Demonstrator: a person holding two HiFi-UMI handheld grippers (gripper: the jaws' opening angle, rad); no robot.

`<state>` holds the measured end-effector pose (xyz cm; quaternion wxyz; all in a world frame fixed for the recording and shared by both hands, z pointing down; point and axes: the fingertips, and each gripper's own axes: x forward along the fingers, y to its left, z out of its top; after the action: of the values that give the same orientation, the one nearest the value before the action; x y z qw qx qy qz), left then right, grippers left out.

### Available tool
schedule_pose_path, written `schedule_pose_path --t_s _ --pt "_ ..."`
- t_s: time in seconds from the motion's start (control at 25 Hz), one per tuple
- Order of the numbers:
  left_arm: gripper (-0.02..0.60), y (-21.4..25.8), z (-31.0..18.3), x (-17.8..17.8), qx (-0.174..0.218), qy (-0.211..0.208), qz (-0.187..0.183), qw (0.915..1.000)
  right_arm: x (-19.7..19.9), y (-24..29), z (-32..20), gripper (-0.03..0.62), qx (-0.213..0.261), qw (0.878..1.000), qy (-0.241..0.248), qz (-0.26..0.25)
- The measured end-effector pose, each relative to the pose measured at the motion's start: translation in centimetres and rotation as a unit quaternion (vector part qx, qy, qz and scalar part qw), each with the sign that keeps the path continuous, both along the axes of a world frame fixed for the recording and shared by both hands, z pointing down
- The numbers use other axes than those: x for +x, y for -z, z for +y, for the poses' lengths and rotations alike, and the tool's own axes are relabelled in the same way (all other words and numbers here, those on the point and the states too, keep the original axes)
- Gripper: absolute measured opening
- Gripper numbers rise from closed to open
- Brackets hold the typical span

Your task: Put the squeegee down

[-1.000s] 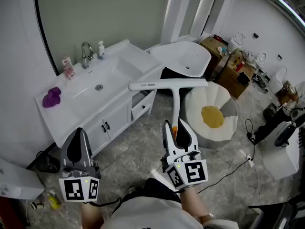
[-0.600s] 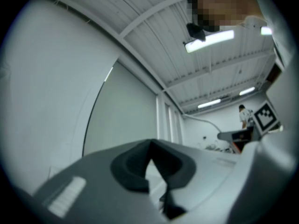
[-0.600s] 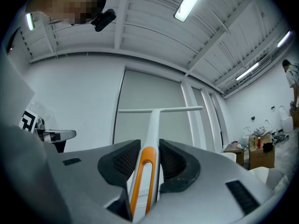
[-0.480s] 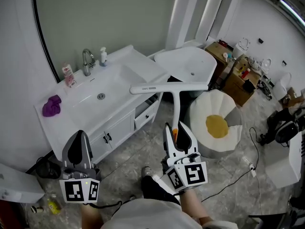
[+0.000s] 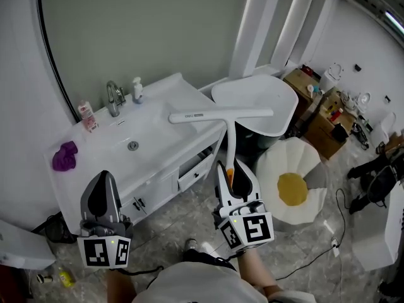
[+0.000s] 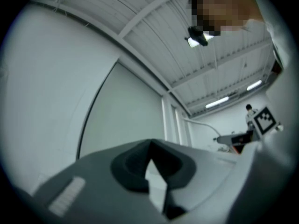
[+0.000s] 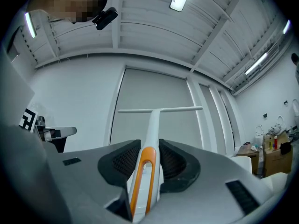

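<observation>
And there was the big dark-rimmed mirror [image 5: 139,36], filling the head view from ten to twelve o'clock. Below it ran the white vanity counter [image 5: 170,106], slanting from eight o'clock up toward the centre, with its sink [image 5: 129,137] sunk in the middle. Over at four o'clock lay a daisy-shaped rug [image 5: 278,169], white petals around a yellow heart. Just above that, at about one o'clock, sat a white oval fixture [image 5: 259,100], possibly a toilet lid, though the angle was poor. Cardboard boxes [image 5: 322,115] crowded in at two o'clock.

Now the squeegee [image 5: 230,137]: it was up in the air, not set down. The right gripper [image 5: 231,169] clamped its white and orange handle, and the shaft ran to twelve o'clock from the jaws. The blade lay crosswise at the top, seen over the counter's right end. The right gripper view confirmed it, with both pads pressed on the handle [image 7: 152,125].

The left gripper [image 5: 104,178] sat at seven o'clock, well apart from the squeegee, jaws together at the tips with nothing between them.

Small stuff on the counter: a faucet [image 5: 113,96] at the sink's twelve o'clock, a purple cloth [image 5: 63,155] at its nine, a pink bottle [image 5: 87,115] and a soap bottle [image 5: 137,88] flanking the faucet.
</observation>
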<state>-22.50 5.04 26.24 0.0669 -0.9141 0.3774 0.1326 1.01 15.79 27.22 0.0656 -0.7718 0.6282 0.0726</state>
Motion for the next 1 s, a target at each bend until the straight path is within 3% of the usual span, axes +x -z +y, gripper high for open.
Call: schedule_pose_path --t_s 0.44,0.72,1.0 --pt "0.008 0.0 -3.2 7.6 -0.002 0.025 0.009 0.9996 7.6 -1.0 -4.5 0.123 -0.003 0.999 0.033 -0.008" --pt "0.008 -0.7 -5.3 10.4 -0.007 0.023 -0.009 0.9997 10.0 -2.5 -6.4 0.123 -0.012 0.999 0.033 -0.027" --pt "0.008 -1.4 -10.3 12.3 -0.011 0.009 -0.009 0.9999 11.6 -2.9 -10.9 0.123 -0.017 0.999 0.021 -0.025"
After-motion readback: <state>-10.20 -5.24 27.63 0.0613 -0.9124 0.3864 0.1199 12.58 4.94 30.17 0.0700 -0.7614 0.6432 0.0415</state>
